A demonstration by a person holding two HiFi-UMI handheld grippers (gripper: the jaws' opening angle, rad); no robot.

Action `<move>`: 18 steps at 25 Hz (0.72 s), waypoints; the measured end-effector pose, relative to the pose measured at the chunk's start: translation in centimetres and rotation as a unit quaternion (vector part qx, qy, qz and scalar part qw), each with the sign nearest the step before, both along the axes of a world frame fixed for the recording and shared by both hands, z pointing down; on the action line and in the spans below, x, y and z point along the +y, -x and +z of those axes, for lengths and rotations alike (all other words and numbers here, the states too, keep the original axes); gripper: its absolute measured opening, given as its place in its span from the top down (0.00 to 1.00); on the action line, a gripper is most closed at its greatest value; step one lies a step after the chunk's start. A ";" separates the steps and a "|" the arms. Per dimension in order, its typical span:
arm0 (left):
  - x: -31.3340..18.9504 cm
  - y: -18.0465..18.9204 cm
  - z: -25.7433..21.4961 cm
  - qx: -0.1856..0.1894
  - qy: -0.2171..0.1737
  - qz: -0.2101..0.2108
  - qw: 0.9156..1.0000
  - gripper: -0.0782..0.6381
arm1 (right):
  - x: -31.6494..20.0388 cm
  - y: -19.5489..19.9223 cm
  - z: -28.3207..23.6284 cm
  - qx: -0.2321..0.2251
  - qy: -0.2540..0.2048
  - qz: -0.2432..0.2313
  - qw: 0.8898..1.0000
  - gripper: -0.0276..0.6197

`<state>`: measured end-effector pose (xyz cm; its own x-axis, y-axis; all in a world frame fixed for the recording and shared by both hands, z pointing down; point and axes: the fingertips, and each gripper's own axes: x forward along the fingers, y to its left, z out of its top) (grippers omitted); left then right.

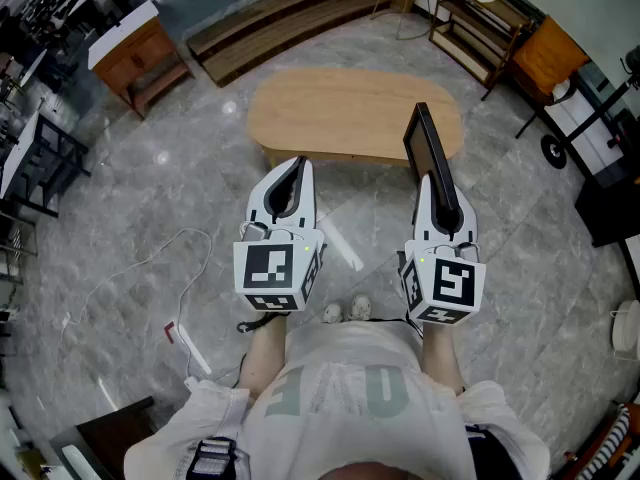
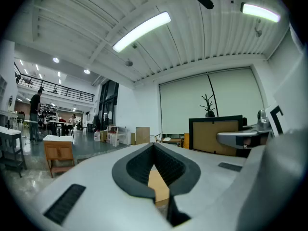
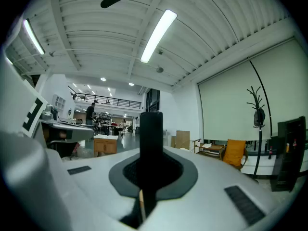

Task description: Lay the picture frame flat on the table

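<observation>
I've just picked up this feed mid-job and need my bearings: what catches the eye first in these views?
The black picture frame stands out first. It is upright and edge-on, clamped in the right gripper, and in the head view it lines up with the right end of the oval wooden table. Beside it, the left gripper is empty with its jaws together, pointing toward the same table.

The table [image 1: 340, 118] stands in the middle, far from the person. The frame [image 1: 424, 138] stands upright between the jaws of the right gripper [image 1: 432, 183], at the table's right end. The left gripper [image 1: 298, 168] is left of it, at the table's near edge. A cable [image 1: 150, 268] lies on the floor, near left.
</observation>
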<state>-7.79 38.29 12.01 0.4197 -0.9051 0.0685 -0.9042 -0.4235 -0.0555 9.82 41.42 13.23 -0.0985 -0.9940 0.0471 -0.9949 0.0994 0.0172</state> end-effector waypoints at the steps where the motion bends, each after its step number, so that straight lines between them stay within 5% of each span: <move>1: 0.0 -0.1 0.0 0.000 -0.001 -0.001 1.000 0.88 | 0.0 -0.2 0.1 -0.001 -0.001 0.000 1.000 0.93; 18: -1.4 -1.6 1.1 0.006 -0.008 -0.030 0.999 0.88 | -1.5 -3.1 1.6 -0.021 -0.021 -0.030 0.999 0.93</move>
